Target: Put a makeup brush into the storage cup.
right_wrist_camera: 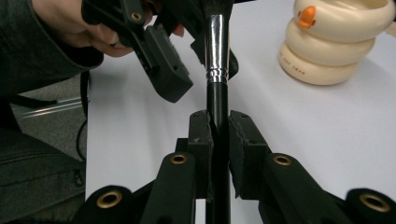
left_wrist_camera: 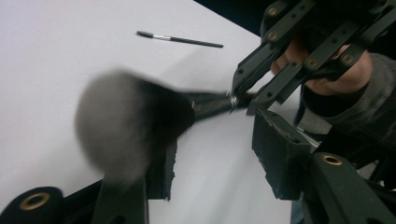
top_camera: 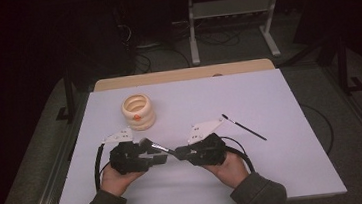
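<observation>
A makeup brush [top_camera: 155, 146] with a fluffy dark head [left_wrist_camera: 126, 121] and a silver ferrule [right_wrist_camera: 217, 46] hangs level above the white table, between my two grippers. My right gripper [right_wrist_camera: 218, 135] is shut on its black handle, also seen from the left [left_wrist_camera: 243, 98]. My left gripper [left_wrist_camera: 217, 163] stands open, one jaw on each side of the head end, and the pads do not press on it. In the high view the left gripper [top_camera: 156, 157] and right gripper [top_camera: 178, 152] meet tip to tip near the table's front middle.
A cream ring-stacked cup [top_camera: 138, 111] with an orange duck mark [right_wrist_camera: 307, 16] stands behind the left gripper. A thin black brush [top_camera: 244, 127] lies on the white table [top_camera: 276, 173] to the right. Metal frame legs and cables stand on the floor beyond.
</observation>
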The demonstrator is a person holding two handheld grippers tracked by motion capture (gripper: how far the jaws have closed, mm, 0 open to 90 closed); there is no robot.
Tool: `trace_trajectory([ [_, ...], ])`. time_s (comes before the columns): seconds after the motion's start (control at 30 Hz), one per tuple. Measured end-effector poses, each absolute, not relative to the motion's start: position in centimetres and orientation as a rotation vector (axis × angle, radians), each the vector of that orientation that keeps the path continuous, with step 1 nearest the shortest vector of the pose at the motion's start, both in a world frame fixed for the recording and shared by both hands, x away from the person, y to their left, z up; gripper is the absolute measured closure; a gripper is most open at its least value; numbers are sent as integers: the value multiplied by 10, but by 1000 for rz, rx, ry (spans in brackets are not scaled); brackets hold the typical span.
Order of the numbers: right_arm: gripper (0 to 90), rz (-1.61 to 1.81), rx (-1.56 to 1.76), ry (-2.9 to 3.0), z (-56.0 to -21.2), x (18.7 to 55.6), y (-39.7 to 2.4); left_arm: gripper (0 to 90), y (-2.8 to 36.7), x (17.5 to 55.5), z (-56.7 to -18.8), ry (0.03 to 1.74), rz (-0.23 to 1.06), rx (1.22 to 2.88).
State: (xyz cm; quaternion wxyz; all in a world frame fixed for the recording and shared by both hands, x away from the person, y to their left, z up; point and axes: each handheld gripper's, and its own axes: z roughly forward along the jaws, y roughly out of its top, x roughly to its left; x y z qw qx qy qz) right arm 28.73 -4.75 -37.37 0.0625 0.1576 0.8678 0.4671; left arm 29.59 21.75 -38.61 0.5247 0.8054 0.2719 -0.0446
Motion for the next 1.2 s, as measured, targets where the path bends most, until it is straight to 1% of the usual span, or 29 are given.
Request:
trace_trajectory([
  [0.17, 788, 1415, 448, 2631, -379, 287, -48, 560, 216, 296, -386, 644, -132, 1915],
  [0.27, 788, 1416, 420, 2625, -381, 285, -47, 575, 216, 297, -387, 641, -163, 1913],
  [0.43, 788, 1391, 385, 2629, -386, 283, -45, 632, 215, 297, -388, 625, -175, 1911],
  [0.73, 788, 1333, 344, 2633, -390, 280, -40, 694, 213, 297, -388, 610, -195, 1912],
  [0.9, 787, 1337, 334, 2638, -392, 279, -39, 762, 213, 298, -388, 604, -202, 1912],
  [1.13, 784, 1347, 336, 2641, -395, 280, -38, 771, 211, 298, -385, 601, -186, 1945],
  [1.2, 767, 1358, 327, 2655, -396, 283, -40, 773, 209, 298, -384, 595, -179, 1955],
])
